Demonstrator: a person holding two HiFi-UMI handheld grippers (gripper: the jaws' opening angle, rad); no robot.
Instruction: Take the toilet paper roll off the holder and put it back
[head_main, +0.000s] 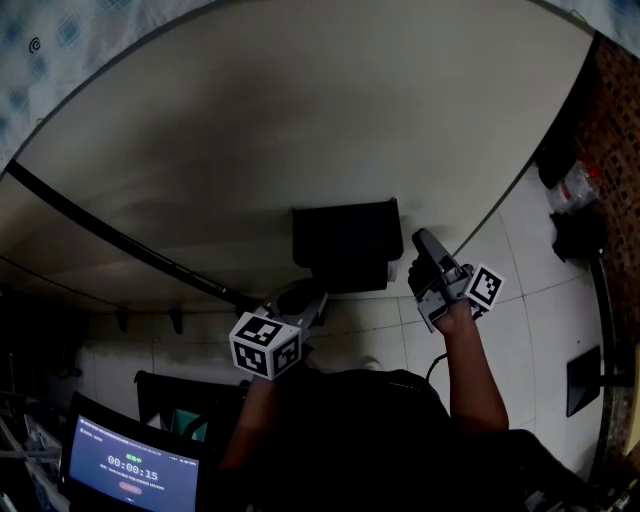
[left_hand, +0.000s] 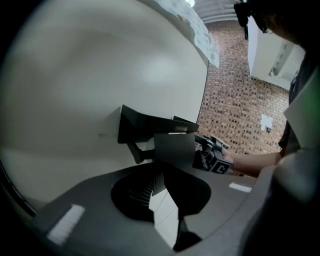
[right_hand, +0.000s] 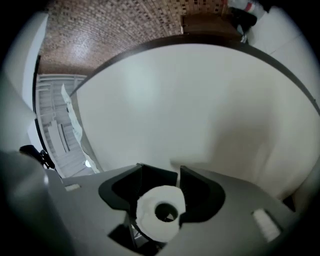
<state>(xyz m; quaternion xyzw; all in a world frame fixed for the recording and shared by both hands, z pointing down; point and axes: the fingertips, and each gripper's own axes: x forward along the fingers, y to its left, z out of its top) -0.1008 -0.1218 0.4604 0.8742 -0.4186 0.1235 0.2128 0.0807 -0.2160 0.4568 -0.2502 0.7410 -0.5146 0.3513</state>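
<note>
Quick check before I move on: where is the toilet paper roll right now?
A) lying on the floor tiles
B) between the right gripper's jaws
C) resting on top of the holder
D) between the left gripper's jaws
B: in the right gripper view the toilet paper roll sits end-on between the jaws of the right gripper, which press on its sides.

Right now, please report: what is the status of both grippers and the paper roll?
Left gripper empty, jaws together at tips, just below black holder. Right gripper shut on toilet paper roll, beside holder. Nothing seen in the way.
</note>
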